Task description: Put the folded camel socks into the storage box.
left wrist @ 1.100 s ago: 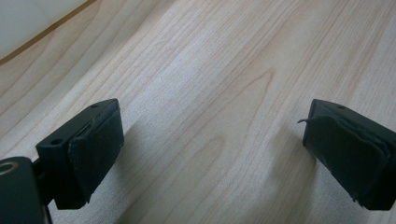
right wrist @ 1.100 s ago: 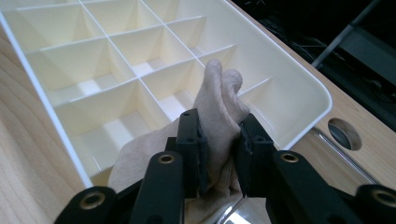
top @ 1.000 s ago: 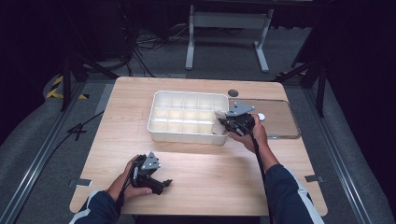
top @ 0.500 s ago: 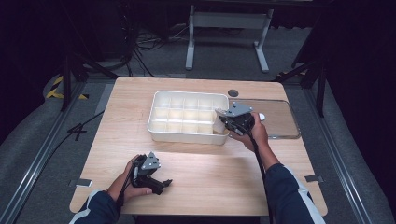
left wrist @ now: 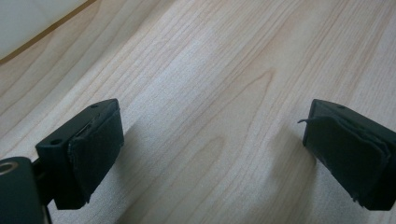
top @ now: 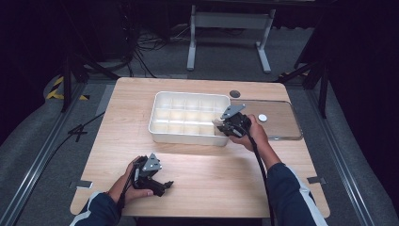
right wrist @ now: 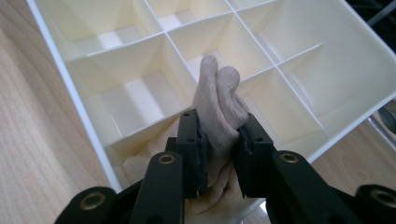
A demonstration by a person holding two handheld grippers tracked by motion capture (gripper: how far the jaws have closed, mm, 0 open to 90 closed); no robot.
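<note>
Light wooden counter (top: 202, 165) under a high camera, dark floor around it. White plastic divided tray (top: 162, 129) near the counter's middle, compartments in rows; just to its right a clear flat plastic lid (top: 282, 125) with a small white round piece (top: 262, 118) on it. Small dark round spot (top: 235, 93) on the counter behind the tray's right corner.

Right gripper (top: 226, 126) at the tray's near right corner, held in the person's right hand (top: 254, 134). Fingers (right wrist: 189, 149) clamped on a cream knitted cloth glove (right wrist: 217, 107), squeezed between the pads; glove's upper end standing up above the compartment walls, lower part down inside the tray's corner compartment.

Left gripper (top: 167, 184) low at the counter's near left, in the left hand (top: 131, 186), well apart from the tray. Fingers (left wrist: 93, 149) spread wide with bare wood between them, gripping nothing.
</note>
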